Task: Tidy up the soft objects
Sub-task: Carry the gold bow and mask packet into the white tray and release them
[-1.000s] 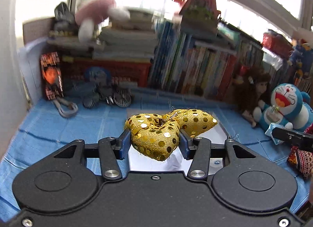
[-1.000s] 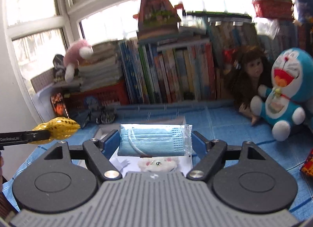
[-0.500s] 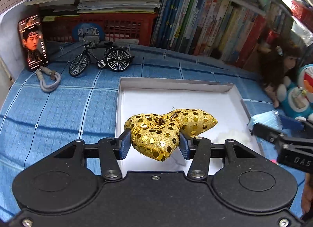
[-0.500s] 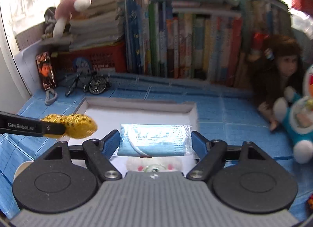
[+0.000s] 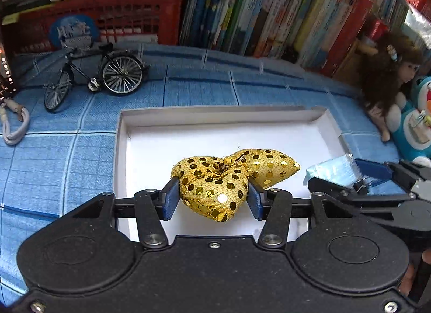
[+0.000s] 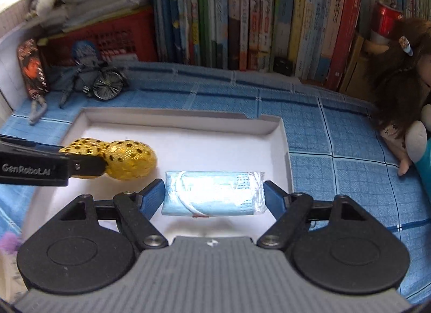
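Books (image 5: 269, 8) and toy bicycle (image 5: 94, 76) stand behind white tray (image 5: 215, 110).

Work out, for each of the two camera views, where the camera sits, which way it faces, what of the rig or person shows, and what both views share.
Left wrist: sits behind the left tongs, looking forward and down at the white tray; they grip the gold sequinned hearts. The right tongs enter at right.
Right wrist: sits behind the right tongs, facing the tray and book row; they grip a packaged blue mask. The left tongs enter at left.
Shared: tray, hearts, mask, toy bicycle, doll, books.
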Action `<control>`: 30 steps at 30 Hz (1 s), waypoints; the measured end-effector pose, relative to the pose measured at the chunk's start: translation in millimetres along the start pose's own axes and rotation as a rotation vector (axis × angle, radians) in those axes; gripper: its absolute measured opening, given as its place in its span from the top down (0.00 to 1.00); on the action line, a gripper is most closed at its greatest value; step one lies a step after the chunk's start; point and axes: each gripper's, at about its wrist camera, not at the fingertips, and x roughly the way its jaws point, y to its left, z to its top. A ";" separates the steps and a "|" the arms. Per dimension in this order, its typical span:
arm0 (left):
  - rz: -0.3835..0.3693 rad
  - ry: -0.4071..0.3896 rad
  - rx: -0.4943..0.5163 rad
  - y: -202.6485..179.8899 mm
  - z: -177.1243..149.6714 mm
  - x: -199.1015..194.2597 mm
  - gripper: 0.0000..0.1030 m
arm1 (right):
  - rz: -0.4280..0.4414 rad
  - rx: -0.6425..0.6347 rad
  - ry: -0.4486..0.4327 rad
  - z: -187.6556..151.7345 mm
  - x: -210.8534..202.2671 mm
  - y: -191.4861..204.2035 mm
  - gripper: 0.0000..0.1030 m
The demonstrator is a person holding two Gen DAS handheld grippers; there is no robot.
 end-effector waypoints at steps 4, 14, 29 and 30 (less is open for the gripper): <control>-0.011 0.029 0.015 -0.5 -3.5 10.7 0.52 | 0.009 0.024 0.032 1.7 10.6 -5.5 0.22; -0.013 0.088 0.062 -8.0 -11.8 9.8 0.52 | 0.022 0.005 0.113 4.7 17.0 1.5 0.20; -0.020 0.130 0.087 -8.1 -24.3 2.9 0.51 | 0.030 -0.041 0.185 2.0 11.5 6.6 0.17; -0.021 0.131 0.087 -7.8 -24.8 3.0 0.51 | 0.029 -0.042 0.189 1.7 11.5 6.9 0.17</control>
